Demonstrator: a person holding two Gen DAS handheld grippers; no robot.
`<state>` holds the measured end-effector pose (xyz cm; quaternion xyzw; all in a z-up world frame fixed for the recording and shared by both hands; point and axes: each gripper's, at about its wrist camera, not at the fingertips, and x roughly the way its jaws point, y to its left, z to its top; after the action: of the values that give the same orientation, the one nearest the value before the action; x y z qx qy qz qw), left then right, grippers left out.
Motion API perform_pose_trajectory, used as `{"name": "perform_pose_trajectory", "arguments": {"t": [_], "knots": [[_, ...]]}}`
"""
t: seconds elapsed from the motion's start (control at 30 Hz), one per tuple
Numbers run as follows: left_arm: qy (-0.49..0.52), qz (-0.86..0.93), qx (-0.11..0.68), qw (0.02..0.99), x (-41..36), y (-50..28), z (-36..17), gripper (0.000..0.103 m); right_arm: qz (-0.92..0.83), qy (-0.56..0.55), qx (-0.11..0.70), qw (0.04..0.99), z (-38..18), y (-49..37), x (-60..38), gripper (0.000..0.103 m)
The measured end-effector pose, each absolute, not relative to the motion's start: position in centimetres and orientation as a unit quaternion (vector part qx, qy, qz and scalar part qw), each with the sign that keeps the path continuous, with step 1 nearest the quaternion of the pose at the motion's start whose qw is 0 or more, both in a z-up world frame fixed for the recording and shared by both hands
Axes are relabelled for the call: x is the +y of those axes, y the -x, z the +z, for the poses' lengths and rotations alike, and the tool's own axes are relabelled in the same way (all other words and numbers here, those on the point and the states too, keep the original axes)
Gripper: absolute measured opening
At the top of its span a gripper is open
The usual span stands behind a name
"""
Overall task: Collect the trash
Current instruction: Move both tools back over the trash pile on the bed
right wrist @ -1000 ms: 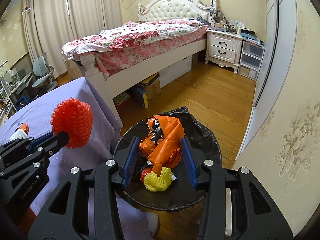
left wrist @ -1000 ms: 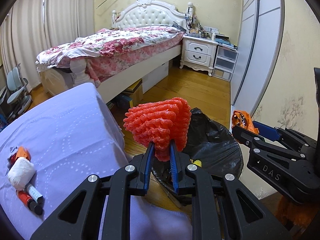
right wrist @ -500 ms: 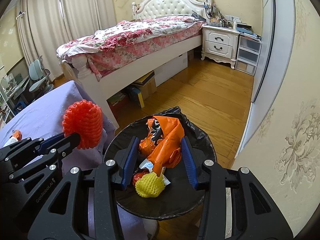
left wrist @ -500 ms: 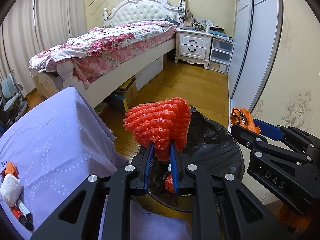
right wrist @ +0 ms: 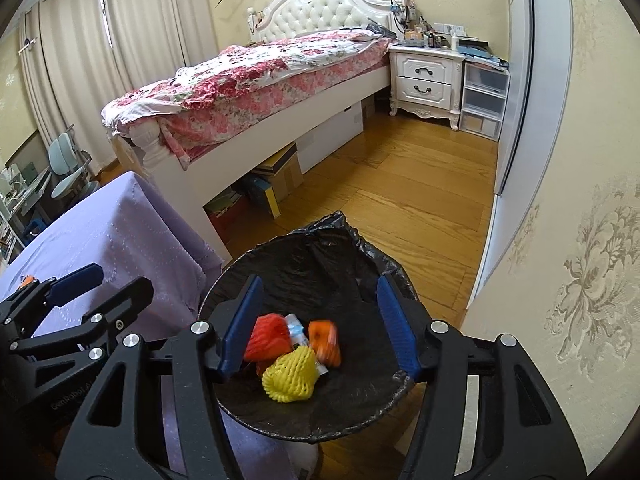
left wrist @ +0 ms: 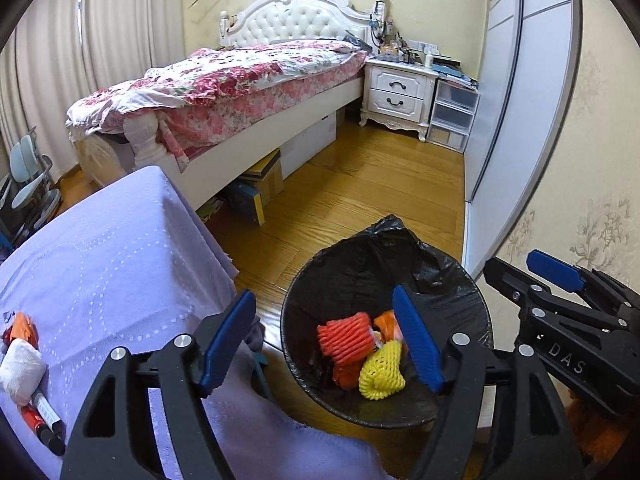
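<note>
Both jaw sets stand wide apart, nothing between them. Left gripper and right gripper both hang over the black-lined trash bin.

Bin contents: red foam net, yellow foam net, orange wrapper, a small white packet, all loose at the bottom.

Remaining trash sits on the purple-clothed table, down-left of the left jaws: white wad, orange scrap, two markers lying end-on toward the table edge. Whether the markers count as trash, can't tell.

Left gripper is nearer; I'd guess it swings back left next, with the wad the easiest grab.
</note>
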<state>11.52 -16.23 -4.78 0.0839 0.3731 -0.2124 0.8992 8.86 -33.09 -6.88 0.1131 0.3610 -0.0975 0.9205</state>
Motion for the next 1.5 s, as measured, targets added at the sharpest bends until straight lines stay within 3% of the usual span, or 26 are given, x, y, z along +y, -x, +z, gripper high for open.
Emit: {"name": "perform_pose_trajectory", "arguments": {"t": [0.33, 1.5], "knots": [[-0.063, -0.174, 0.375, 0.908, -13.2, -10.7, -4.0, 0.073, -0.094, -0.105, 0.357, 0.923, -6.3, -7.9, -31.6, 0.065], [0.017, 0.002, 0.385, 0.923, 5.3, -6.4, -3.7, 0.073, 0.059, -0.040, 0.379, 0.923, -5.4, -7.4, -15.0, 0.066]]}}
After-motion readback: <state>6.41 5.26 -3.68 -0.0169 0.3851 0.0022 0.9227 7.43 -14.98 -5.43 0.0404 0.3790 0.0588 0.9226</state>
